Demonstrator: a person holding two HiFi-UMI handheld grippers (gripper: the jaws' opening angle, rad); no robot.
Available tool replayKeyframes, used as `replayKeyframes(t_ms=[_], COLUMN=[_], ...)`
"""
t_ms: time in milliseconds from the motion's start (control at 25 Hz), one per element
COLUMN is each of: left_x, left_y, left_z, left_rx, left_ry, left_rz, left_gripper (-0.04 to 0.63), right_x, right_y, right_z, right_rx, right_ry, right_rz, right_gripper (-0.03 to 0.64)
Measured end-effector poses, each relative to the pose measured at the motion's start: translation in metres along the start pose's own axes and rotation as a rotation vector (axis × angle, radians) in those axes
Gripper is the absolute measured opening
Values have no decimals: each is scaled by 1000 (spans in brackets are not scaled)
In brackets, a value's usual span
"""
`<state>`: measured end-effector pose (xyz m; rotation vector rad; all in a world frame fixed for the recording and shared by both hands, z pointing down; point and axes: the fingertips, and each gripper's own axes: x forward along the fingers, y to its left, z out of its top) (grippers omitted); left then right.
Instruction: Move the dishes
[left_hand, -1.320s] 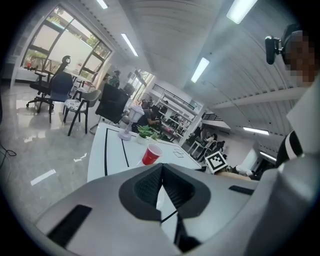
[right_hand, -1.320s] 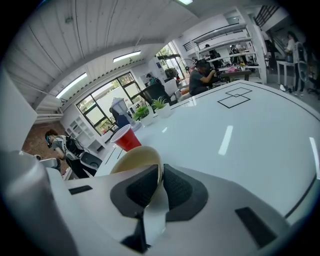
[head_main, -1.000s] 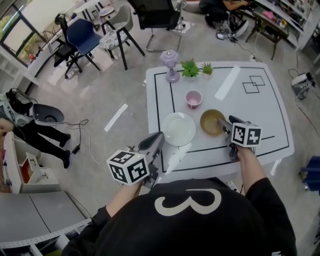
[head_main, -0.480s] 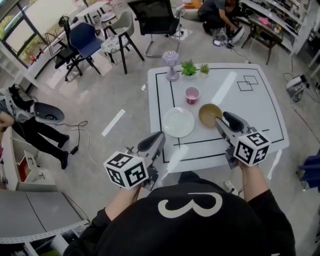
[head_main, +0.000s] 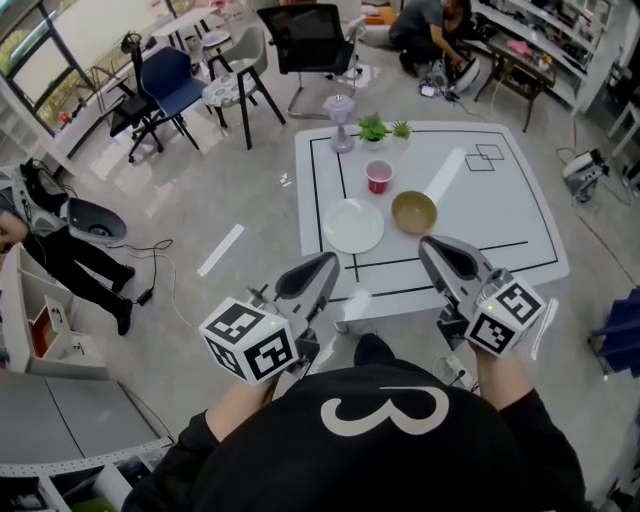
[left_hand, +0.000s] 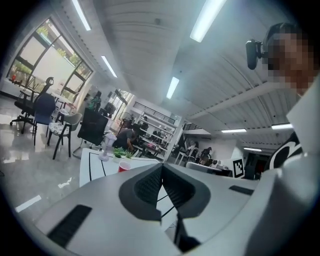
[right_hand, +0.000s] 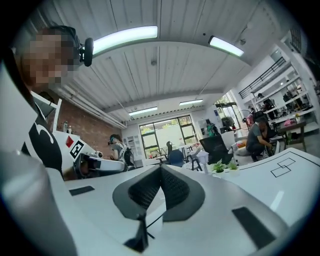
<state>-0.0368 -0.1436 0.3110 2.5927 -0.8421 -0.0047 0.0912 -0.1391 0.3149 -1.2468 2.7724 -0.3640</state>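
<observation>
Grey polished flooring (head_main: 215, 190) with office chairs (head_main: 165, 75) is being seen around the white square table (head_main: 480, 215) marked with black lines. Inside that outline the dishes are standing upright and apart: the round white plate (head_main: 353, 225), the tan shallow bowl (head_main: 414, 212) just beside it, and the small red cup (head_main: 379, 176) behind both. The left tongs (head_main: 330, 262) and the right tongs (head_main: 428, 243) are being held by the table's near edge, short of every dish. Both pairs are being pressed fully together with nothing between them; the right pair has just been closing, on nothing.

Two stages are being fitted alike by this layout: dishes waiting to be fetched, or dishes set down where wanted. No particular move is therefore being settled; any fresh grip is being judged to call for the tongs being spread round a rim.

The hands are being hidden beneath the marker cubes (head_main: 247, 340). In the gripper views plate and bowl are being blocked by the tongs' own bodies, only the cup (left_hand: 123, 166) being made out.
</observation>
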Motion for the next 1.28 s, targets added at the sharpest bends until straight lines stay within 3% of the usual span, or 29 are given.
replayKeyframes(t_ms=[160, 440, 1280], left_x=[-12, -19, -13], left_y=[-17, -34, -18], left_z=[-1, -13, -43], left_rx=[14, 62, 22], left_ry=[-5, 5, 54], left_rz=[-22, -62, -118], left_gripper=[3, 3, 3], right_x=[-10, -17, -14], right_y=[39, 61, 66], right_z=[7, -5, -47], right_rx=[14, 23, 24], right_ry=[-27, -25, 66], right_rz=[97, 140, 120], right_gripper=[8, 8, 8])
